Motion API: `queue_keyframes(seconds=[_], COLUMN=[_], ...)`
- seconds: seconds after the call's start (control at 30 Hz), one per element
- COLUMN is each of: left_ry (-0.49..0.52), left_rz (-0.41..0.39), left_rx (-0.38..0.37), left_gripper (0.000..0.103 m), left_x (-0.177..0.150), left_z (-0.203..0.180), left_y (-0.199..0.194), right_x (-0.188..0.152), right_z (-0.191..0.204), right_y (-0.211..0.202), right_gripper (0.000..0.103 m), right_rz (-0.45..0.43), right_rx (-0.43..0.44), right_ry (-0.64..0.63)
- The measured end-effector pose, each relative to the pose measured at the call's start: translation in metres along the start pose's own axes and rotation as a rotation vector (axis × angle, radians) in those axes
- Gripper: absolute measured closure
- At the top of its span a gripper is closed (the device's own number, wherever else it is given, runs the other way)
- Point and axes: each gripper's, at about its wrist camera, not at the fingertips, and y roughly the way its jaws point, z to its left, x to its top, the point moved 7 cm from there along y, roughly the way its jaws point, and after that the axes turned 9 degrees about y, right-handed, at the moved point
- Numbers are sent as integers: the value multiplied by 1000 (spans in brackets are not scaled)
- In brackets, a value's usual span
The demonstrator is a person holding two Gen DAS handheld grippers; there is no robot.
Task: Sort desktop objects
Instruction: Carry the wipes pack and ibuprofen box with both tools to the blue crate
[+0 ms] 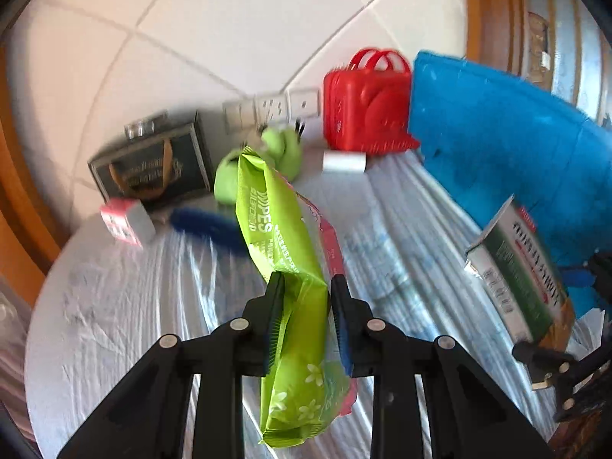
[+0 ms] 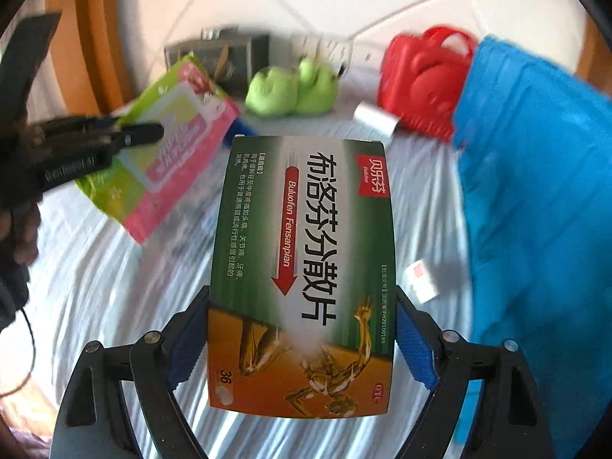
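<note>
Above the white-covered table [image 1: 114, 306], both grippers carry a load clear of the crinkled cloth. Left gripper [image 1: 306, 287] — jaws clamped narrow on a green pack of wet wipes [image 1: 283, 252], gripped across its thin edge; the pack hangs tilted, its pink-trimmed face turned to the right. In the right wrist view the same pack [image 2: 168, 160] shows its pink and pale label, pinched by the black fingers at the left of the picture. Right gripper [image 2: 302, 329] — jaws spread wide and grasping a green and orange medicine box [image 2: 302, 267] by its two long sides, printed face up, lying flat along the fingers. From the left wrist view the box [image 1: 516, 267] shows at the right, tilted.

Toward the table's far edge by the tiled wall: a red plastic basket with handles [image 1: 367, 107], a small white roll [image 1: 344, 162] just before it, a green plush toy [image 1: 283, 145], a dark gift box [image 1: 153, 168], a small pink and white carton [image 1: 126, 222], a blue brush [image 1: 206, 225]. A blue bin [image 1: 497, 134] stands along the right side; a small white and red packet [image 2: 420, 279] lies beside it.
</note>
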Motion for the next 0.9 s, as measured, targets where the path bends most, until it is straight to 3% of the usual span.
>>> queue_keyframes(seconds=[0.23,0.47,0.63,0.9], left_ry=[74,162,203,213], left_rz=[-147,-305,-376,-433], left_rx=[-40,-128,-162,-194], left_gripper=[79,79,79,79], left_x=[62,132,175,236], left_z=[-29,-91,-152,-260], left_y=[-50,-100,-126,-145], right_x=[38,63,69,69], right_z=[-20,-70,-128,-234], right_y=[-89,-177,-235,-284], right_gripper=[16,16,16,16], right_rz=[-202,-377,-490,-561], right_rx=[-47,-165,-230,-331], right_ry=[68,171,252,296])
